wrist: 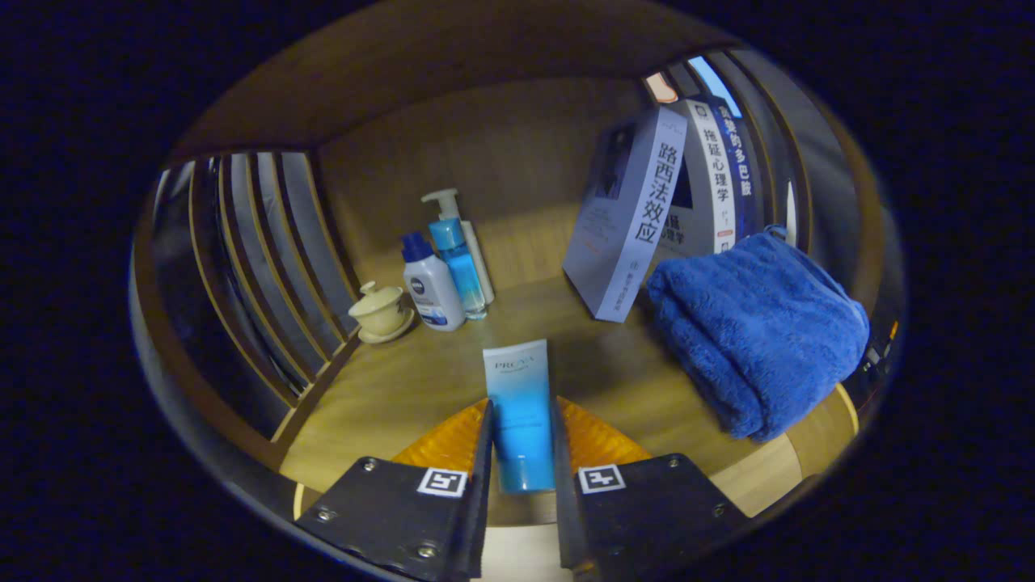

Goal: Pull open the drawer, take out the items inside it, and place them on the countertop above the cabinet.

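Observation:
A light blue squeeze tube with a white upper end sits between the two fingers of my gripper. Both fingers press on its sides, so the gripper is shut on it. The tube points forward, away from me, over the wooden countertop. I cannot tell whether the tube touches the wood or hangs just above it.
Right of the fingers lies a folded blue towel, with several books leaning behind it. Ahead on the left stand a white bottle, a blue pump bottle and a lidded cup on a saucer. Wooden slats close the left side.

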Demonstrator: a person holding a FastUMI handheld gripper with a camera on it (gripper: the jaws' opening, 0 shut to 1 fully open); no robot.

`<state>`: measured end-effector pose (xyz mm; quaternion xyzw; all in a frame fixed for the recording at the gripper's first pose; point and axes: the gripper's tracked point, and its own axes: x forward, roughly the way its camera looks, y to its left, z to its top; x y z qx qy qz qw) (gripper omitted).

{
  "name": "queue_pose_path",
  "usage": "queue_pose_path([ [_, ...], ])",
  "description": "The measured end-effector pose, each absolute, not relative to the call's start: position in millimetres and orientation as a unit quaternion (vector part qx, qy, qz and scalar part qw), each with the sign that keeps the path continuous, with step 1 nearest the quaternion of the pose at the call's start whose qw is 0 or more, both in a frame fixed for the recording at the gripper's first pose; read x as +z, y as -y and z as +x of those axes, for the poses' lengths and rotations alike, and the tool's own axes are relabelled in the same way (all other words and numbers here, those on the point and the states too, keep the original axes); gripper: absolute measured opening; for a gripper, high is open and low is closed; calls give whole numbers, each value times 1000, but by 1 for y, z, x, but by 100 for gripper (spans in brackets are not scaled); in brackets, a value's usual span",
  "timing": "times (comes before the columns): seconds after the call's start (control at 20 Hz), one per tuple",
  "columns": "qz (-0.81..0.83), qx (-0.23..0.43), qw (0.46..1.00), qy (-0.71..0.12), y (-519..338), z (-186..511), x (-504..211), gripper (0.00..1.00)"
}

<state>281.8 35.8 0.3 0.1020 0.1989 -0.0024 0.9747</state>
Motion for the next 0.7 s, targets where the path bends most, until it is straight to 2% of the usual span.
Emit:
queue_pose_path([
  [0.5, 121, -22, 976, -178, -30, 301, 3, 38],
  [0.6, 122, -21, 978, -168, -27, 301, 10, 44],
  [0.7, 129, -10, 979, -157, -32, 292, 23, 60],
])
